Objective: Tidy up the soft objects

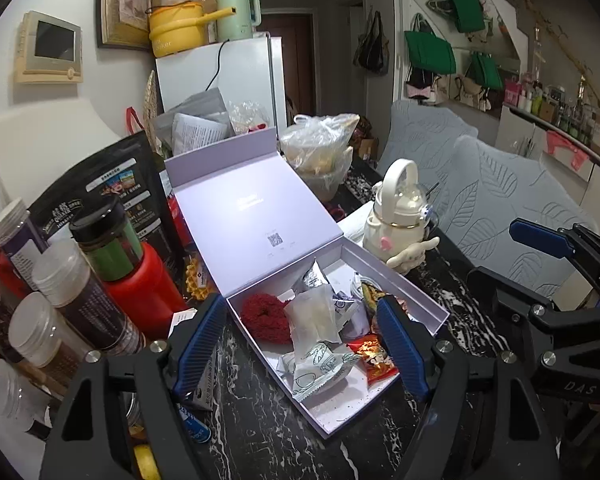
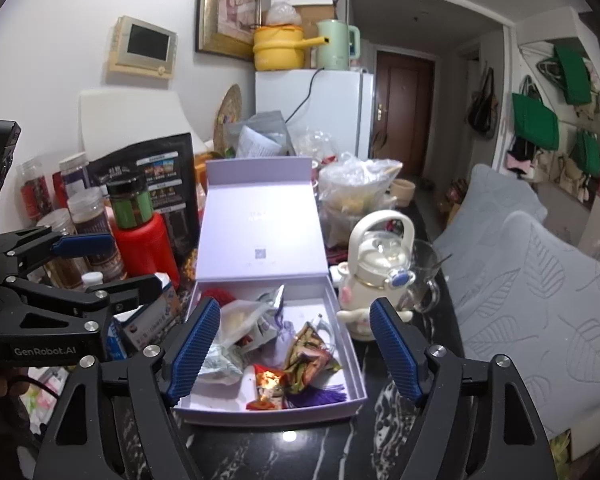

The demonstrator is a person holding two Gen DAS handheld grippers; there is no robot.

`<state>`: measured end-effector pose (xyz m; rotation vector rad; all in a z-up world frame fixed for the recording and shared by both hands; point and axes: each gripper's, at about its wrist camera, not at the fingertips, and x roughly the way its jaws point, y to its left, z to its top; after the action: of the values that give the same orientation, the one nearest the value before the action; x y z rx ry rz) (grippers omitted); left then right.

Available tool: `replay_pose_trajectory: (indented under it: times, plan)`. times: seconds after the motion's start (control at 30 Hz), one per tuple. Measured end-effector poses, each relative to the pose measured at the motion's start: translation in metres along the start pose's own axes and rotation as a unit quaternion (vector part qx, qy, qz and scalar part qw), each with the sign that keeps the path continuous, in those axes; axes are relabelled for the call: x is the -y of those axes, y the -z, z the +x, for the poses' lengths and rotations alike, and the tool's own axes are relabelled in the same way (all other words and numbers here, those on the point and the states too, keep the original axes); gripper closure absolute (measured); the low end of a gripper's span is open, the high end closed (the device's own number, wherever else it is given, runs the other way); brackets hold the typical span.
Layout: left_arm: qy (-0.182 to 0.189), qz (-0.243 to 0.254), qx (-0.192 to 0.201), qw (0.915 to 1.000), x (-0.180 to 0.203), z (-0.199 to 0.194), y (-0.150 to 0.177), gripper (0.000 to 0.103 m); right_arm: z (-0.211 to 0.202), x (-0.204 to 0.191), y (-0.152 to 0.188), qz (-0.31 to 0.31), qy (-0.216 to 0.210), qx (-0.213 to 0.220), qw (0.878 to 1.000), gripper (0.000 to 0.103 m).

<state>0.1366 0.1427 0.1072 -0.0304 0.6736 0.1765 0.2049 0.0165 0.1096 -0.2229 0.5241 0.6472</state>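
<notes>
An open lavender box point(image 1: 404, 280) point(image 2: 268, 412) sits on the black marble table with its lid point(image 1: 252, 216) standing up behind it. Inside lie a red knitted scrunchie point(image 1: 264, 316) point(image 2: 216, 294), a translucent pouch point(image 1: 312, 316) point(image 2: 240, 320), a red-orange packet point(image 1: 374, 360) point(image 2: 268, 386), a patterned sachet with a purple tassel point(image 2: 308, 356) and several small wrappers. My left gripper point(image 1: 300, 304) hovers open above the box's left half, holding nothing. My right gripper point(image 2: 296, 304) hovers open above the box's front, also holding nothing. Each gripper shows at the edge of the other's view.
Jars and a red bottle point(image 1: 140, 288) crowd the table to the left of the box. A white handled bottle with a plush figure point(image 1: 396, 216) and a glass mug point(image 2: 424, 276) stand to its right. A filled plastic bag point(image 1: 320, 152) sits behind. Grey cushions point(image 1: 492, 200) lie beyond the table's right edge.
</notes>
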Motion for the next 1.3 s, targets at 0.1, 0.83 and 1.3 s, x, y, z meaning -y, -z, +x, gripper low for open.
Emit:
replay_pose_trajectory:
  times: [0.1, 0.83, 1.3]
  plan:
    - [-0.001, -0.004, 0.013, 0.9999, -0.001, -0.012, 0.001, 0.025, -0.012, -0.004, -0.002, -0.007, 0.008, 0.017, 1.000, 0.025]
    - [-0.001, -0.051, 0.057, 0.9970, -0.008, -0.063, 0.058, 0.024, -0.058, -0.028, 0.044, 0.003, 0.027, 0.025, 0.999, 0.009]
    - [0.012, -0.070, 0.015, 0.9974, -0.005, -0.045, 0.101, 0.024, -0.049, -0.027, 0.092, 0.044, 0.022, -0.023, 0.999, 0.009]
